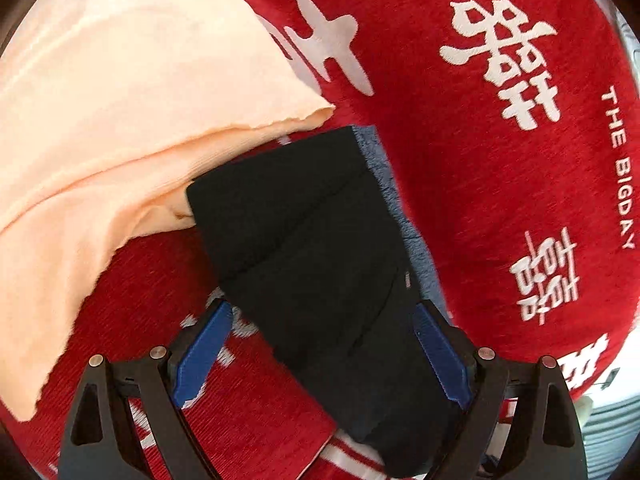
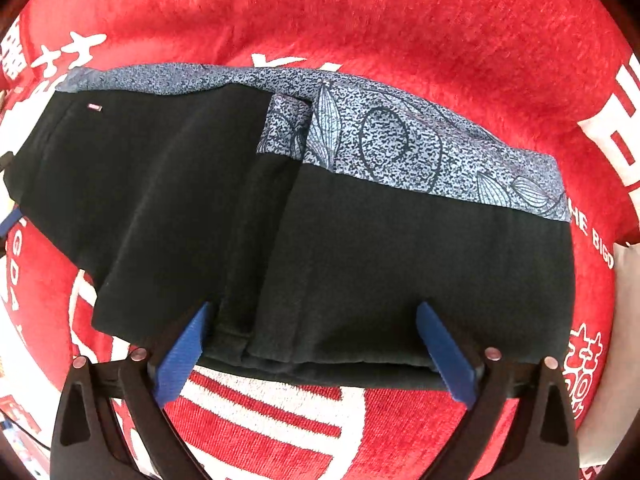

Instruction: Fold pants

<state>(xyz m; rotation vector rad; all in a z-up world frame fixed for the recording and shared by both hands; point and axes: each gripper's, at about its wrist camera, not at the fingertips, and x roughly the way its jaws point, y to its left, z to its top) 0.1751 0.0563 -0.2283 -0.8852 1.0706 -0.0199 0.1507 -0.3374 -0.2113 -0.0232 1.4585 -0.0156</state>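
Your pants [image 2: 304, 216] already lie as a compact black bundle on the red cloth [image 2: 360, 16], so most of the folding looks done. In the right wrist view you see several layers stacked at the near edge, and the blue patterned band [image 2: 420, 148] runs along the far side, from about 10 o'clock to 3 o'clock. Your right gripper [image 2: 316, 356] stands with its jaws wide apart, one blue finger at each side of the near edge, and it clamps nothing. Your left gripper [image 1: 320, 356] is at one narrow end of the bundle; its jaws are also apart, with the black fabric lying between them, and I cannot tell if a finger touches it. A peach cloth [image 1: 100, 120] lies at 10 o'clock in the left view, with the far corner of the pants on top of its edge. I judge that only a last fold, or a little straightening of the uneven layers, remains for you.
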